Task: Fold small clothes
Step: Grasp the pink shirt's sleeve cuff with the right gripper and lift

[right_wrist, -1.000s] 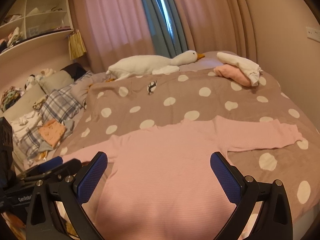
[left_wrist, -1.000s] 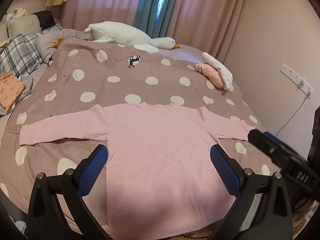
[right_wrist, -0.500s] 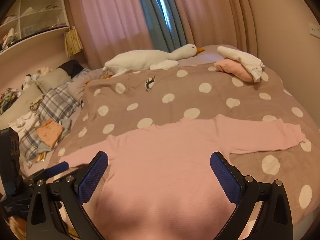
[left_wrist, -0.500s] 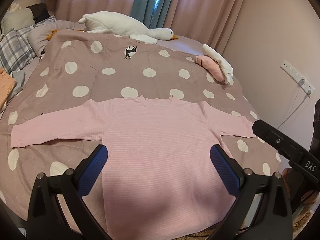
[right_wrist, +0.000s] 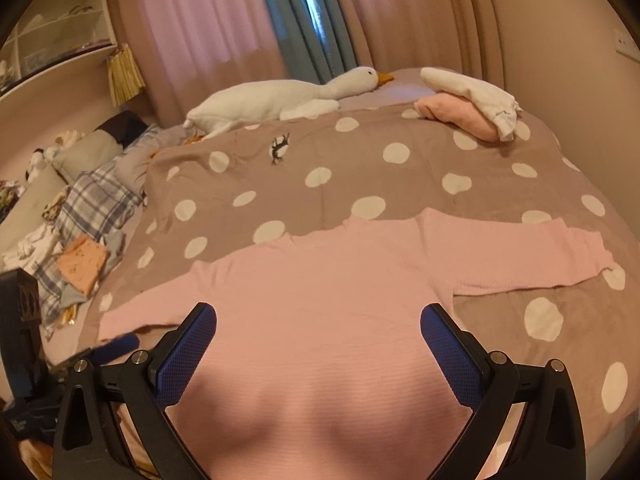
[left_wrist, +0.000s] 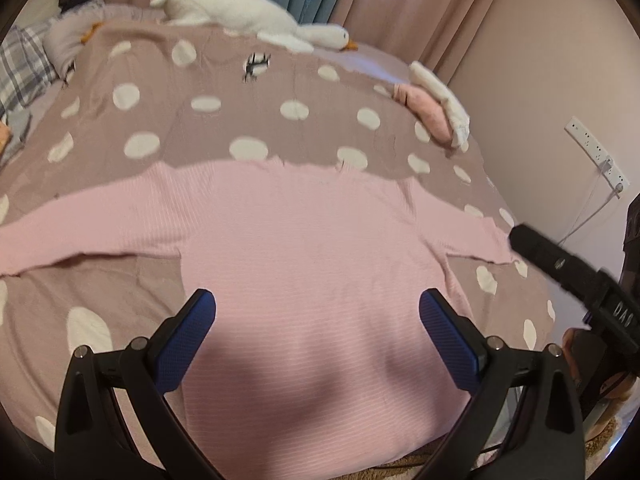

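A pink long-sleeved ribbed top (left_wrist: pixel 304 248) (right_wrist: pixel 320 280) lies flat on the bed, sleeves spread out to both sides, neckline away from me. My left gripper (left_wrist: pixel 316 320) hovers open above the top's lower body, blue pads wide apart with nothing between them. My right gripper (right_wrist: pixel 318 324) is also open above the lower body, a bit to the right. In the left wrist view the right gripper (left_wrist: pixel 568 276) shows as a dark bar near the right sleeve's cuff. The left gripper (right_wrist: pixel 116 346) shows at the lower left of the right wrist view.
The bed has a brown blanket with white dots (left_wrist: pixel 208 104) (right_wrist: pixel 360 168). A white goose plush (left_wrist: pixel 240 20) (right_wrist: pixel 280 98) lies at the far edge. Folded pink and white clothes (left_wrist: pixel 436 104) (right_wrist: pixel 468 104) sit far right. Plaid pillows and clothes (right_wrist: pixel 84 216) lie left. A wall socket (left_wrist: pixel 596 152) is right.
Both grippers have moved forward and lower over the top, so it fills more of each view. Both stay open. The top has not moved.
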A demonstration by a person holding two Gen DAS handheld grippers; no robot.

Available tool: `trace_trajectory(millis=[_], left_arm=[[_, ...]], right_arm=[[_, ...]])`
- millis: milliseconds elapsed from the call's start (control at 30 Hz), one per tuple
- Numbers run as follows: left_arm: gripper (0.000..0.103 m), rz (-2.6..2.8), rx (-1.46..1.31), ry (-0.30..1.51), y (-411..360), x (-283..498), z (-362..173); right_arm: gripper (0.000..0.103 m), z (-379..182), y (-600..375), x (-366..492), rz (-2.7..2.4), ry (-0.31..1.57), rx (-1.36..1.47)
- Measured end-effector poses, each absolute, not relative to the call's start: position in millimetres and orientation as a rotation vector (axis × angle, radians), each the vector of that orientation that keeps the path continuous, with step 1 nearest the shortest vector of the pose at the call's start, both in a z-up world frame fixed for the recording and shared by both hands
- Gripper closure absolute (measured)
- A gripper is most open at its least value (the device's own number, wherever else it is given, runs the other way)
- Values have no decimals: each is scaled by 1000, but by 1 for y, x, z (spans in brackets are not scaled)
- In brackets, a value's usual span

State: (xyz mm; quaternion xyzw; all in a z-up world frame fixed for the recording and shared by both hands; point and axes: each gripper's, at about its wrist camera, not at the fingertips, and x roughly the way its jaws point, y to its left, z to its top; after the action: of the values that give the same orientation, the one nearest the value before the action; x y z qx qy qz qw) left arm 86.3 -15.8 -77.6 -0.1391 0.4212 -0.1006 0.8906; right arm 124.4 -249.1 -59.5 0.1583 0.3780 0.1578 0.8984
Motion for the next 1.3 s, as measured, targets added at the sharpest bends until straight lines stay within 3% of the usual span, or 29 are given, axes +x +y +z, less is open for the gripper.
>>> trace_trajectory(millis=[67,400,533,700,1000,1267,1300], left_arm=[[2,-211,-307,900,-16,91,-88],[11,-208,-365,1034,-21,113,-135],[24,-196,-378,1110,-22,122,-156],[25,-206,-406,1173,-24,127,-171],[25,-219,-415,1196,-26,128,-178],[25,-237,-463,1210,-26,131,-186],[25,-239,-471,1209,-26,131,-186]], right_arm=[[1,-64,-253,129,317,790,336],[20,-94,-296,165,213,843,423],[36,-111,-341,181,218,859,583],[52,-138,-408,198,106,881,716],[52,-211,-539,216,-328,967,853],[55,-251,-567,229,-397,946,981],[68,-254,-567,234,-369,930,1008]])
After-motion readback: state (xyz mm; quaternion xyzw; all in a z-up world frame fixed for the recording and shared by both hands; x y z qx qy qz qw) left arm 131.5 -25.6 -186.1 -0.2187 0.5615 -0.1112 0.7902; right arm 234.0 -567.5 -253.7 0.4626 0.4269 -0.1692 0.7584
